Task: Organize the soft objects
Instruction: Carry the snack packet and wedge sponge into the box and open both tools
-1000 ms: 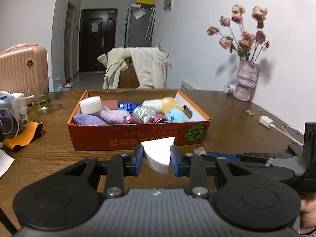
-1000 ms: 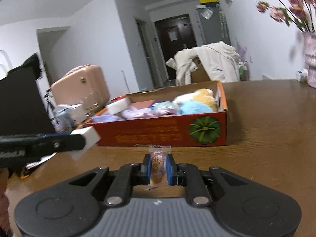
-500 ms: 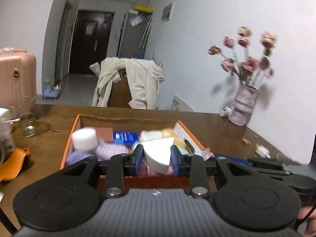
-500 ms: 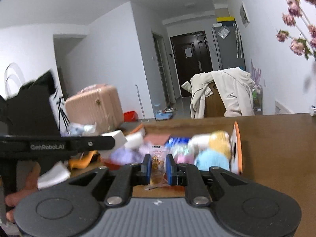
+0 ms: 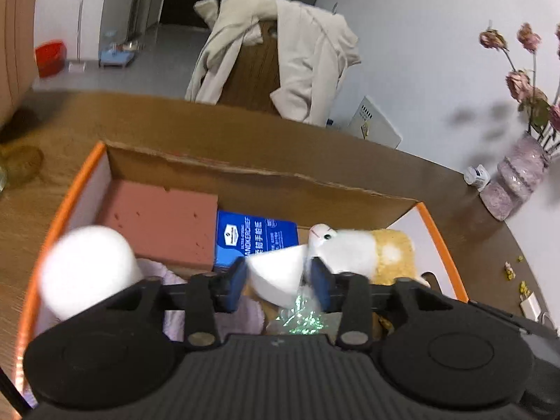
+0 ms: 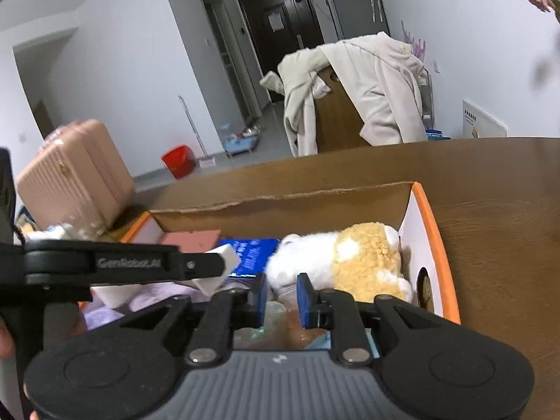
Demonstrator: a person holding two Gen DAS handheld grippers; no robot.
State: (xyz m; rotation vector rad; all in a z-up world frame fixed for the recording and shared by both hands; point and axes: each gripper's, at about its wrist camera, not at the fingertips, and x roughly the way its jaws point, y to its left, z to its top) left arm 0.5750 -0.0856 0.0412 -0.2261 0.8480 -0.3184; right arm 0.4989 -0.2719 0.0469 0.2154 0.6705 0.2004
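With the white foam wedge (image 5: 276,273) clenched in the left gripper (image 5: 278,276) above the cardboard box (image 5: 245,178), beside the plush toy (image 5: 364,252), it should be lowered before release; the right gripper's (image 6: 281,295) grasp cannot be told.

wooden table (image 5: 402,175); on it: cardboard box (image 5: 434,234); vase (image 5: 514,185); small bottle (image 5: 476,175)

The left gripper (image 6: 224,266), its side arm seen from right wrist cam, carries "GenRobot.AI". The blue packet (image 5: 257,241) has white print w/ Chinese characters, too blurred to read.
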